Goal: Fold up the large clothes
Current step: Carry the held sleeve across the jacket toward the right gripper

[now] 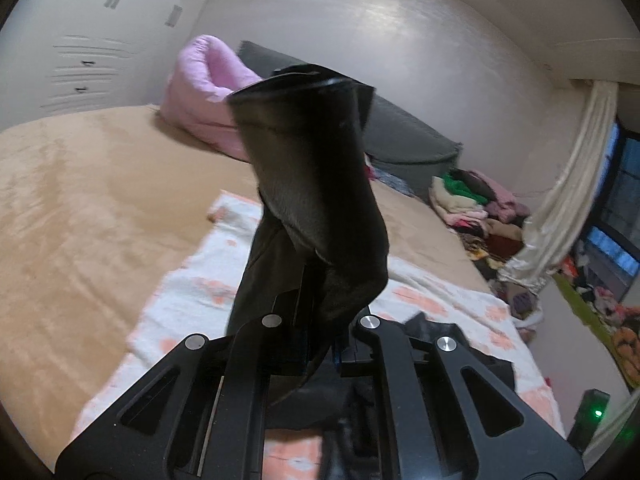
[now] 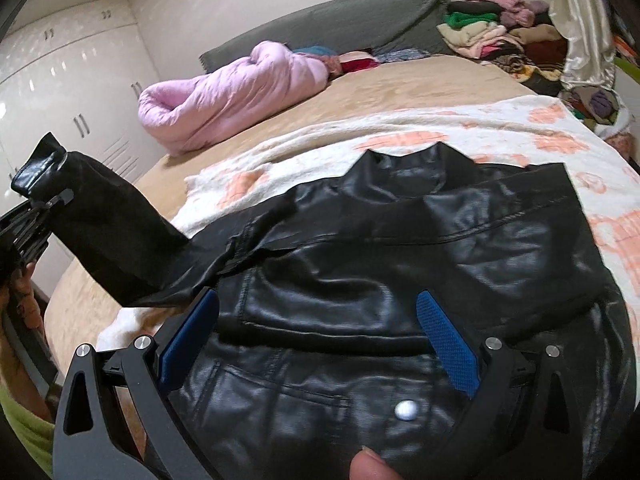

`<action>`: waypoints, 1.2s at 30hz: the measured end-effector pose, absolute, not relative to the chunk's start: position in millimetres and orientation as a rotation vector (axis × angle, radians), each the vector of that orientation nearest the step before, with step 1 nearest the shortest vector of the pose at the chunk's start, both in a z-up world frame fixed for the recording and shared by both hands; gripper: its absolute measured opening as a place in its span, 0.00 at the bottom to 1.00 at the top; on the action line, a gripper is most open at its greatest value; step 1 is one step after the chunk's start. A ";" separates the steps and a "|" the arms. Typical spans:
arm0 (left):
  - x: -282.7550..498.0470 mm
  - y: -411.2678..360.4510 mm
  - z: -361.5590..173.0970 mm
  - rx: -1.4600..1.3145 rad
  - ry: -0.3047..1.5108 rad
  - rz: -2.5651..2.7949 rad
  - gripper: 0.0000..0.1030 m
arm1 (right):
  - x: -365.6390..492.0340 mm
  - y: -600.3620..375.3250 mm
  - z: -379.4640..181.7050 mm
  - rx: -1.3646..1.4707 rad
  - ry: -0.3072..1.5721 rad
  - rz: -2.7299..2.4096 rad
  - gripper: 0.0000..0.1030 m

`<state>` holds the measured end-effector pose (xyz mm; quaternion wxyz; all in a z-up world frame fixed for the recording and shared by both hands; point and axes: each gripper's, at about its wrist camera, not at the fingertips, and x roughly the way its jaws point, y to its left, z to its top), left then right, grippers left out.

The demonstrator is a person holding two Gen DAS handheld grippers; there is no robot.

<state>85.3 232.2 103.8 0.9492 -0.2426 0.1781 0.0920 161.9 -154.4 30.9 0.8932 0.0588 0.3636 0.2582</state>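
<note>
Right gripper (image 2: 316, 344): jaws spread wide, blue pads (image 2: 448, 344) apart, hovering low over the front of the jacket (image 2: 400, 260), gripping nothing. It is tilted down toward the bed. A fingertip (image 2: 370, 466) shows at the bottom edge of the right wrist view.

Left gripper (image 1: 316, 344): clenched on the sleeve (image 1: 312, 184), fabric bunched between the closed jaws. In the right wrist view the same gripper (image 2: 44, 204) sits at the far left, raised above the bed, with the person's hand (image 2: 18, 284) below it, blurred and partly cut off.

Sleeve: lifted off the bed. Long axis rises from the jacket's shoulder up and left to the cuff (image 2: 38, 168), which stands past the jaws. In the left wrist view it runs up and away from the gripper, cuff end topmost.

Jacket: black, leather-like, lying flat on a white blanket (image 2: 540, 128) with orange flowers, collar (image 2: 416, 160) toward the far side, hem toward the camera. A snap (image 2: 406, 410) shows near the hem; front side up, probably.

Blanket lies on a tan bed (image 1: 80, 200). Farther back: pink duvet (image 2: 224, 96), grey headboard (image 2: 340, 24), a clothes pile (image 2: 504, 36) at the far corner, white cupboards (image 2: 60, 88) on the left.
</note>
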 end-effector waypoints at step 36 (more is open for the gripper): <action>142.9 42.5 35.4 -0.142 0.599 -0.347 0.02 | 171.7 -313.0 28.9 0.367 0.727 0.255 0.96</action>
